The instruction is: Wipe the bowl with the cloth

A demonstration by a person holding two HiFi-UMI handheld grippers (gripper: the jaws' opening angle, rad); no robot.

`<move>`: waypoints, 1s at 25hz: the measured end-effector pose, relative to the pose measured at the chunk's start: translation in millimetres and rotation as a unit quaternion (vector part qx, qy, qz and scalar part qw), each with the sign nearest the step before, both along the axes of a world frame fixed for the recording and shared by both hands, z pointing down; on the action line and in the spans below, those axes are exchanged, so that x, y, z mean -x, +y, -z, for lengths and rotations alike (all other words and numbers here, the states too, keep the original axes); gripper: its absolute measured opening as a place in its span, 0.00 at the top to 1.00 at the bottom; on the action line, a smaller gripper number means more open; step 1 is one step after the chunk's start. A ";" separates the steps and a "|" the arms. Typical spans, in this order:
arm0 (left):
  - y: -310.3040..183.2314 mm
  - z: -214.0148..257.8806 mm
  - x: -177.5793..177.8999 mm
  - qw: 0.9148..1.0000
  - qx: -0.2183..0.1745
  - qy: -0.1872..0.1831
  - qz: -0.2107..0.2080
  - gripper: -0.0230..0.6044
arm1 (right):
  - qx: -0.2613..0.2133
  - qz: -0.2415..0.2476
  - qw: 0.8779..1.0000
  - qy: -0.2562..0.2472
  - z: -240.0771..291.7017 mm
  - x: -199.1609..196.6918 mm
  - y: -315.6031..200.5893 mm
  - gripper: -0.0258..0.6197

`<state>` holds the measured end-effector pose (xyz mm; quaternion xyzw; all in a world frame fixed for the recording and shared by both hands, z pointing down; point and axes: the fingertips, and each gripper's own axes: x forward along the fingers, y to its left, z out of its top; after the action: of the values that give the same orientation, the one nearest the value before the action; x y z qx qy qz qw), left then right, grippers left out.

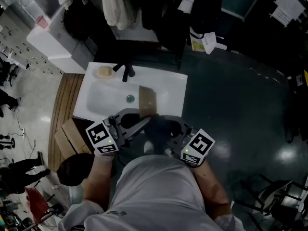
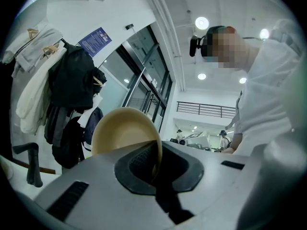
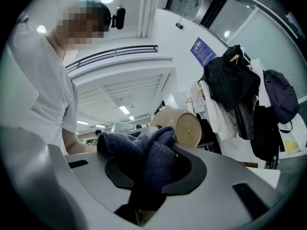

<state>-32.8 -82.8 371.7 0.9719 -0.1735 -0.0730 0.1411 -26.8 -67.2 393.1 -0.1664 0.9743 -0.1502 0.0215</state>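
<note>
We held the bowl (image 1: 147, 100) (image 2: 122, 133) (image 3: 184, 126) over the near edge of a white rectangular sink (image 1: 168, 88), clear of the basin. It was a smooth, tan, round bowl with a matte surface and a flat circular foot. The left gripper (image 1: 143, 121) (image 2: 156, 164) was clamped on its rim, and in the left gripper view the thin wall ran down between the two dark ribbed pads, one jaw inside and one outside.

The bowl stood tipped on its edge. Its hollow opened toward the left gripper's camera, and its foot faced the right gripper's camera. So its axis lay roughly level and ran from our left to our right, with the rim upright.

The right gripper (image 1: 166, 131) (image 3: 151, 171) gripped the cloth (image 1: 156, 126) (image 3: 144, 150), a dark blue knitted piece with a coarse weave. It was bunched into soft folds that spilled over the jaws. In the right gripper view the cloth sat just beside the bowl's outer wall, but we could not tell whether they touched.

Behind the bowl, the sink had a black faucet (image 1: 126, 71) and a small round drain (image 1: 130, 98).
</note>
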 end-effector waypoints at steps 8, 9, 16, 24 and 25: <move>7.3 -0.7 3.4 1.000 0.005 0.011 0.001 0.94 | -0.003 -0.053 0.998 -0.031 10.4 -12.7 -7.1 0.81; 7.8 -0.4 4.1 1.000 0.007 0.015 0.002 0.94 | -0.007 -0.058 0.998 -0.031 12.0 -12.8 -7.5 0.81; 10.3 5.0 7.5 0.998 0.020 0.054 0.008 0.94 | -0.035 -0.094 0.993 -0.054 29.0 -16.1 -13.1 0.81; 22.8 -6.8 -2.7 1.000 0.020 0.021 -0.007 0.94 | -0.047 -0.126 0.989 -0.062 39.0 -27.6 -21.2 0.81; 24.9 -7.5 -4.5 1.000 0.020 0.020 -0.011 0.94 | -0.046 -0.131 0.988 -0.065 40.0 -30.1 -23.5 0.81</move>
<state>-28.2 -57.9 379.2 0.9691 -0.1614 -0.0877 0.1647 3.3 -90.7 353.1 -0.2813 0.9465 -0.1117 0.1119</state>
